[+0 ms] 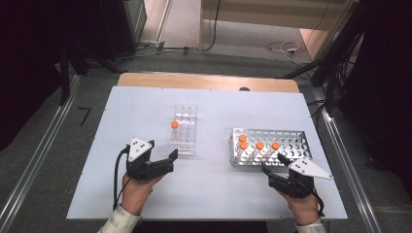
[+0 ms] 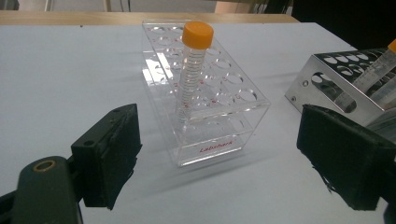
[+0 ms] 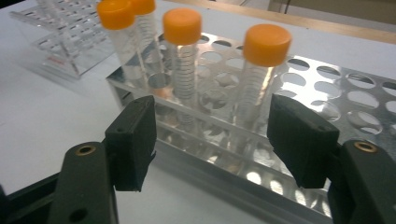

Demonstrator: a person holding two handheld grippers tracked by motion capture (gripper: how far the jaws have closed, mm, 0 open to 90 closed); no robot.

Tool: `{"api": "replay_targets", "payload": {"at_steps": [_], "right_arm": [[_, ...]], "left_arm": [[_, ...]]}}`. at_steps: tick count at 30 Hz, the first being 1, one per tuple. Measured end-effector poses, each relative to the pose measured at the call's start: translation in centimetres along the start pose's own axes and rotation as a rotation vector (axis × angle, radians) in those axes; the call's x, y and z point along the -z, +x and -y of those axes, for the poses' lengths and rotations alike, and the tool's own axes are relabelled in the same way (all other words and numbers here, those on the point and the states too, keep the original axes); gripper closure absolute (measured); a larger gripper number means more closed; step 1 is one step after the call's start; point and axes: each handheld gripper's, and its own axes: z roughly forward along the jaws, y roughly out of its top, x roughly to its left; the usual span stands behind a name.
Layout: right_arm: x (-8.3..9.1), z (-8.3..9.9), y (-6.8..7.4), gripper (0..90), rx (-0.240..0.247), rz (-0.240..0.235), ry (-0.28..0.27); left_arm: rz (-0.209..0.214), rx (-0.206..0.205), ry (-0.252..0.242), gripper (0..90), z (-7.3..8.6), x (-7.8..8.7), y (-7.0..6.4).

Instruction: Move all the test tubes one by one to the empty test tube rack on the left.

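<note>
A clear plastic tube rack (image 1: 187, 141) stands mid-table with one orange-capped tube (image 1: 174, 125) upright in it. My left gripper (image 1: 163, 156) sits just left of its near end, open and empty. In the left gripper view the rack (image 2: 219, 140) and its tube (image 2: 191, 70) lie ahead between the spread jaws of the left gripper (image 2: 224, 158). A metal rack (image 1: 293, 141) at the right holds several orange-capped tubes (image 1: 259, 146). My right gripper (image 1: 273, 164) is open at its near edge; in the right gripper view its jaws (image 3: 217, 140) flank the front-row tubes (image 3: 182, 56) without touching.
The white table top (image 1: 145, 111) ends at a wooden strip (image 1: 209, 81) at the back. Black equipment and cables stand on the floor beyond. The metal rack (image 2: 336, 79) lies to the right in the left gripper view, and the clear rack (image 3: 65, 42) at the upper left in the right gripper view.
</note>
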Motion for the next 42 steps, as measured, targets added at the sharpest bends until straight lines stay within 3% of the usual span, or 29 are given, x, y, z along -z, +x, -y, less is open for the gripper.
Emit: {"api": "replay_targets", "payload": {"at_steps": [5, 16, 42], "right_arm": [[-0.3, -0.2, -0.9, 41.3, -0.015, 0.037, -0.019], [-1.7, -0.6, -1.6, 60.3, -0.025, 0.046, -0.03], [-2.9, -0.5, -1.7, 71.2, -0.018, 0.058, -0.016]], "left_arm": [[0.0, -0.001, 0.001, 13.2, 0.0, 0.0, 0.0], [0.004, -0.002, 0.006, 13.4, 0.1, -0.1, -0.1], [0.003, -0.004, 0.014, 13.6, 0.2, -0.3, -0.2]]}}
